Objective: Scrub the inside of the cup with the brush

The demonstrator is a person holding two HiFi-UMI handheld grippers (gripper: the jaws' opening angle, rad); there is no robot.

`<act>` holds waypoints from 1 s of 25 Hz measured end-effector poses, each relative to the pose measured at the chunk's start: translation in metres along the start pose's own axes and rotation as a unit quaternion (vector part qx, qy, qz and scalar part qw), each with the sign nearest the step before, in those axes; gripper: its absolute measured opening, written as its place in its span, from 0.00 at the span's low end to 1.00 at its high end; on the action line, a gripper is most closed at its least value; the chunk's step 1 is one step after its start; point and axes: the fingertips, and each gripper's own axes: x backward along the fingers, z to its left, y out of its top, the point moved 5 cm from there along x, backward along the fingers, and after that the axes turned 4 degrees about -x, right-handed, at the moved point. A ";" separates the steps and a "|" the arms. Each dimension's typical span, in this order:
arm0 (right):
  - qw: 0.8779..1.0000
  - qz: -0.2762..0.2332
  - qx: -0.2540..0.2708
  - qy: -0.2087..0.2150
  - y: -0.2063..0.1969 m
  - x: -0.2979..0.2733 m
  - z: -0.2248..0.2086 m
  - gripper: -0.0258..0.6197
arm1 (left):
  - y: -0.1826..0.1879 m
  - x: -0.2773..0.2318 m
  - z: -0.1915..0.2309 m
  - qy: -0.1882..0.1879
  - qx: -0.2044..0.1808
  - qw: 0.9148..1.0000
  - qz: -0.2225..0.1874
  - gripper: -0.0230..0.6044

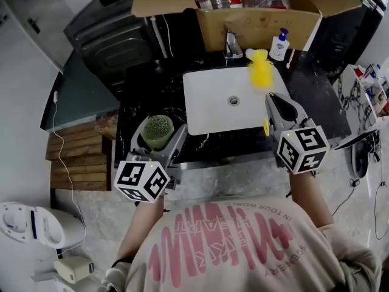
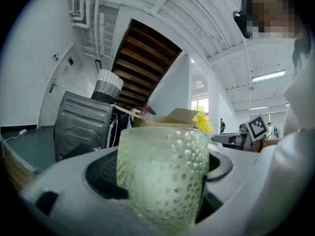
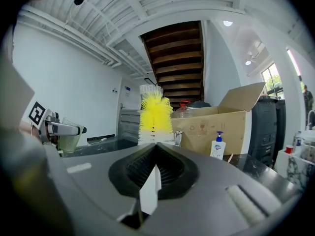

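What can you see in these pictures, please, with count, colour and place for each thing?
cup: one, pale green glass, in the left gripper, left of the sink
brush: one, yellow bristles, white handle, in the right gripper, over the sink's far edge
sink: one, white, set in the counter
counter: one, black
faucet: one, silvery, behind the sink
soap bottle: one, white with blue pump, behind the sink
cardboard box: one, brown, open, behind the faucet
left gripper: one, grey, shut on the cup
right gripper: one, grey, shut on the brush
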 end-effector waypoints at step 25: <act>0.997 -0.010 -0.076 -0.030 -0.010 0.001 -0.026 0.06 | -0.003 -0.010 0.009 0.015 0.013 1.000 -0.005 0.69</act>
